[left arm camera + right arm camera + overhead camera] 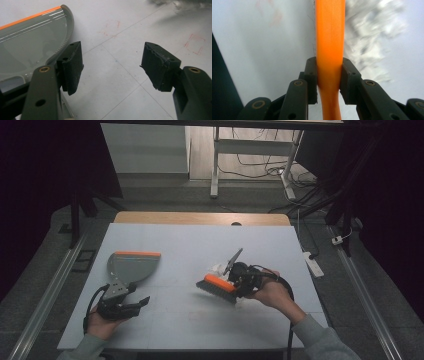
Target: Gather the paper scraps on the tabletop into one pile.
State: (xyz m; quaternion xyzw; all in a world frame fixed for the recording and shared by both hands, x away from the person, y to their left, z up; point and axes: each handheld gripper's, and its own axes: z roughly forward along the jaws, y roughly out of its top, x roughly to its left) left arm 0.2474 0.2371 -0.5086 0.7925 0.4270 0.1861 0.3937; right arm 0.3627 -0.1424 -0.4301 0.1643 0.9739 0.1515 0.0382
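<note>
The right gripper (329, 80) clamps one orange-backed, dark-bristled brush (216, 287) beside white scraps (218, 268); the left gripper (112, 67) gapes beside one grey, orange-edged dustpan (131, 265).

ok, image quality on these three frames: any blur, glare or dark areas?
High view: dim, surroundings near black, table evenly lit. Left gripper view: sharp; streaky glare on the dustpan, blur at the top edge. Right gripper view: brush handle sharp between the right gripper pads, whitish debris beside it smeared.
</note>
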